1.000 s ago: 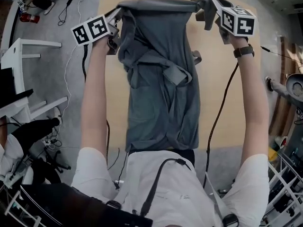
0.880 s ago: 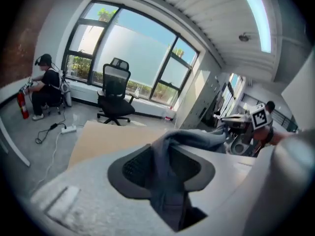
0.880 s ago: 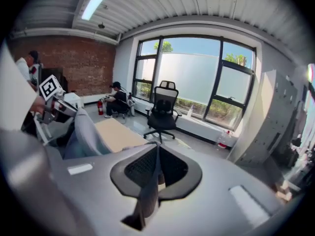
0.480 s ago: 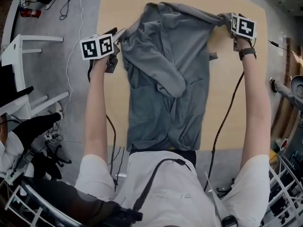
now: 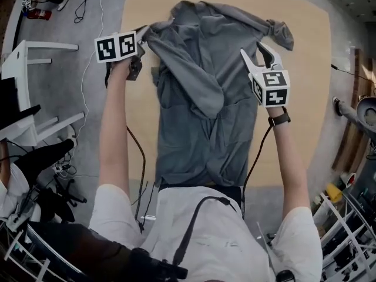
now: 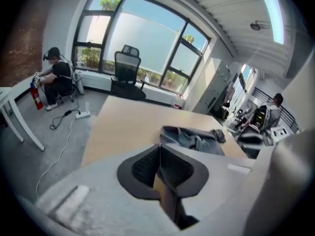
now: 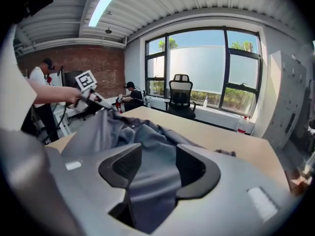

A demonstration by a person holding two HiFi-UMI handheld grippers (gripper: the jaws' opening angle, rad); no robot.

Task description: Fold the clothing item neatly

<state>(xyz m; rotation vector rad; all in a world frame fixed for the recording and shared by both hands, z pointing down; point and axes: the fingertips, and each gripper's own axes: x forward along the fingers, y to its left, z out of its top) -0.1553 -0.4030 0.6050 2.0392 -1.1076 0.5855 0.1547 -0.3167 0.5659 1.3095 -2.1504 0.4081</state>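
A grey garment (image 5: 200,98) lies crumpled and partly spread on the wooden table (image 5: 299,128), with its lower hem hanging over the near edge. My left gripper (image 5: 143,34) is shut at the garment's far left corner, pinching the fabric edge at its tips; the cloth tents up to it (image 7: 101,104). My right gripper (image 5: 257,54) hovers over the garment's right side. Its jaws have just been opening and stand apart; grey fabric (image 7: 147,181) shows below and between them, but the pads do not press it. A knotted sleeve (image 5: 281,33) lies beyond the right gripper.
A white furniture frame (image 5: 35,57) and floor cables (image 5: 88,7) sit left of the table. Metal racks (image 5: 352,228) stand at the right. An office chair (image 7: 180,100) stands by the windows beyond the table, and a person (image 6: 59,77) sits there.
The garment came down from hanging in the air onto the table. The right gripper let go of the far right corner, opened and drew back toward me. The left gripper stayed at the left corner.
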